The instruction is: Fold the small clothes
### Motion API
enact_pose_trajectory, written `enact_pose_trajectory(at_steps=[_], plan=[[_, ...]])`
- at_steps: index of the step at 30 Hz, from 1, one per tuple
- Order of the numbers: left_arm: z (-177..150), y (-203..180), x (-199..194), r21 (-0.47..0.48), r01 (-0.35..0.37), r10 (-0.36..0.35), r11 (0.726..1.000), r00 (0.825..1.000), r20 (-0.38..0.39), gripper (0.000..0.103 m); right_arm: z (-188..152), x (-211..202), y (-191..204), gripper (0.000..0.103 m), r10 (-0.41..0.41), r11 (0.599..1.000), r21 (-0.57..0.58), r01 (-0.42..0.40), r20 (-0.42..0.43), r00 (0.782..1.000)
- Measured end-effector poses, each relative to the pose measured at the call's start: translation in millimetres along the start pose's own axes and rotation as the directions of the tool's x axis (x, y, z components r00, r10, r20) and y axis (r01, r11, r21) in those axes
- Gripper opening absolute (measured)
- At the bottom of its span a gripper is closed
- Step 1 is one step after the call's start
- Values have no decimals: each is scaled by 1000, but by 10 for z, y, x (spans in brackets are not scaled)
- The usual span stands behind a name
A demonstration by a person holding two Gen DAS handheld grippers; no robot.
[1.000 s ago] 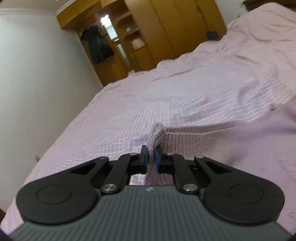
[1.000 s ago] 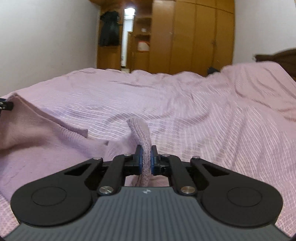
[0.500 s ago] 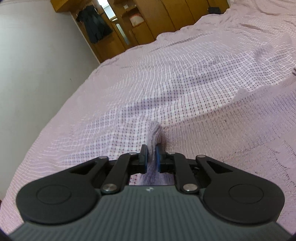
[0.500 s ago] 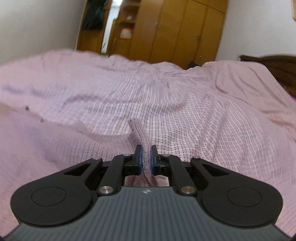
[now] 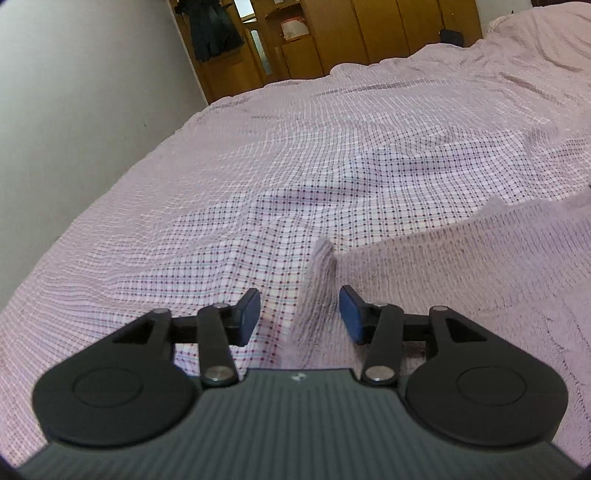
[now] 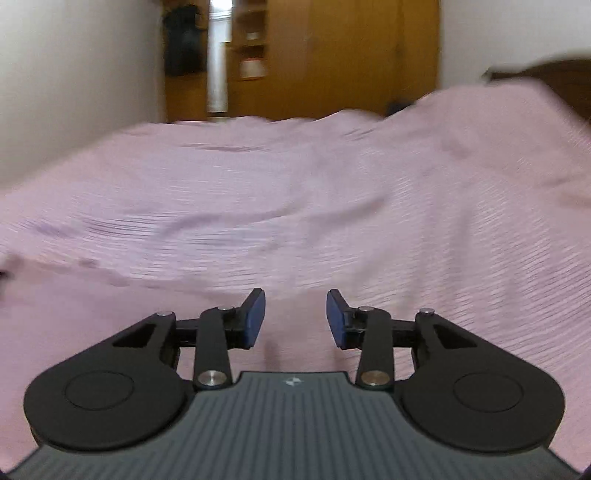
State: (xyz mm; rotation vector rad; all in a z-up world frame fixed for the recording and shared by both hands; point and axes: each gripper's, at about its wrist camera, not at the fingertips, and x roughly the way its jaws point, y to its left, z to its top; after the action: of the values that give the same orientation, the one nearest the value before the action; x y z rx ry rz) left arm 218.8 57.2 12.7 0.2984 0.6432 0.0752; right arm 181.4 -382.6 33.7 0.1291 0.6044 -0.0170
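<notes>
A pale pink knitted garment (image 5: 480,280) lies on the checked pink bedspread (image 5: 295,166), spreading to the right in the left wrist view. Its left corner stands up as a pinched ridge (image 5: 317,280) between the blue pads of my left gripper (image 5: 298,314), whose jaws are opening; the pads no longer press on it. In the blurred right wrist view my right gripper (image 6: 295,317) is also opening, low over the same pink cloth (image 6: 74,325), and nothing is gripped between its pads.
The bed (image 6: 332,206) fills both views. A white wall (image 5: 74,92) runs along its left side. Wooden wardrobes (image 5: 369,33) and a dark garment (image 5: 214,29) hanging by a doorway stand beyond the far end. A dark headboard (image 6: 554,77) shows at far right.
Both grippers, shut on pinched corners of the pink garment before, have spread their jaws and let go. Both moved lower toward the bed. The cloth ridge at the right gripper has dropped.
</notes>
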Motion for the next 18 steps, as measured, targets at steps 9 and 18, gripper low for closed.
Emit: enact_pose_trajectory(at_steps=[9,18], plan=[[-6,45,103,-29,-2,1,1000,999,-32,64,-219,448,-42,44,-103,992,59,108,-77,992],[-47,95,-144,-51,27,-31,998,996,-78,64,-188,141,-28,60,-80,993,80,82,-30,996]])
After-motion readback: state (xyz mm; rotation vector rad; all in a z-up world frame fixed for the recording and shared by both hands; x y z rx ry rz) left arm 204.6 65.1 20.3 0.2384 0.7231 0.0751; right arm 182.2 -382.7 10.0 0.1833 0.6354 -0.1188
